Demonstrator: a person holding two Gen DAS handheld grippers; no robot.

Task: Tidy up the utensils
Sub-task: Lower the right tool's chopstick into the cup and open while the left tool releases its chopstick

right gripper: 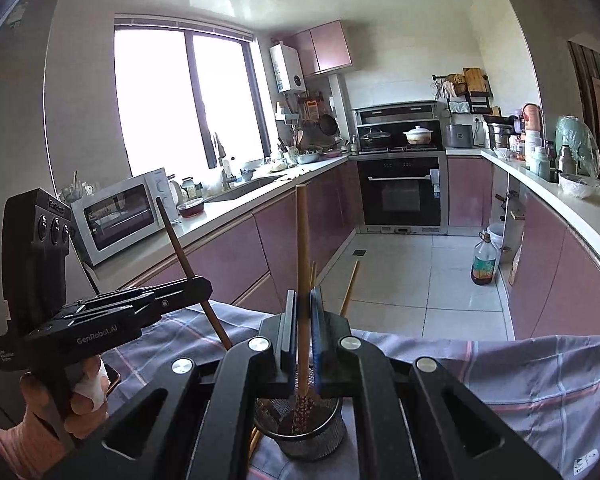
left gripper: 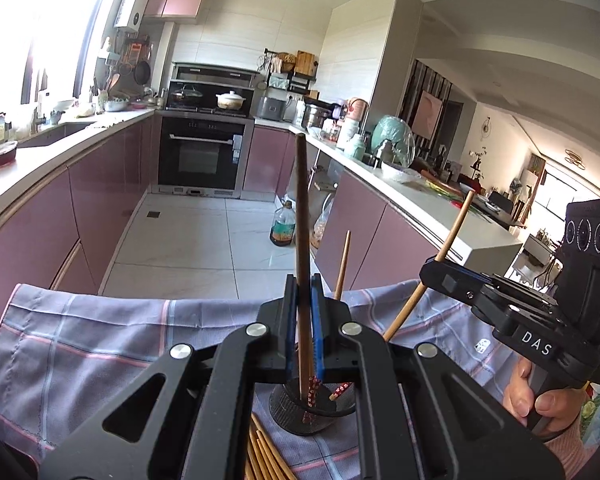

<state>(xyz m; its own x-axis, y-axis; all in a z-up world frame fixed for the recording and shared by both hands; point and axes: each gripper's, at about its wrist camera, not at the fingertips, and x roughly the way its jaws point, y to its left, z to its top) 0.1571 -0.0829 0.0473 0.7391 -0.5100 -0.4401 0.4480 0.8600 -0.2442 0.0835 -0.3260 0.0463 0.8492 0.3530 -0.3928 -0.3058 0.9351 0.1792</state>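
My left gripper (left gripper: 304,280) is shut on a dark brown chopstick (left gripper: 301,208) held upright, its patterned lower end reaching into the black mesh cup (left gripper: 300,416). At the right of the left wrist view, my right gripper (left gripper: 436,268) holds a light bamboo chopstick (left gripper: 454,232) at a slant. In the right wrist view that gripper (right gripper: 303,296) is shut on the light chopstick (right gripper: 302,240), whose patterned end dips into the cup (right gripper: 320,440). The left gripper (right gripper: 198,284) with the dark chopstick (right gripper: 176,236) is at the left. Another chopstick (left gripper: 343,264) leans in the cup.
The cup stands on a grey checked cloth (left gripper: 100,340), with several loose bamboo chopsticks (left gripper: 264,456) lying beside it. Beyond the cloth's far edge is tiled floor with an oil bottle (left gripper: 283,228). Counters run along both sides; a microwave (right gripper: 120,216) sits on the left one.
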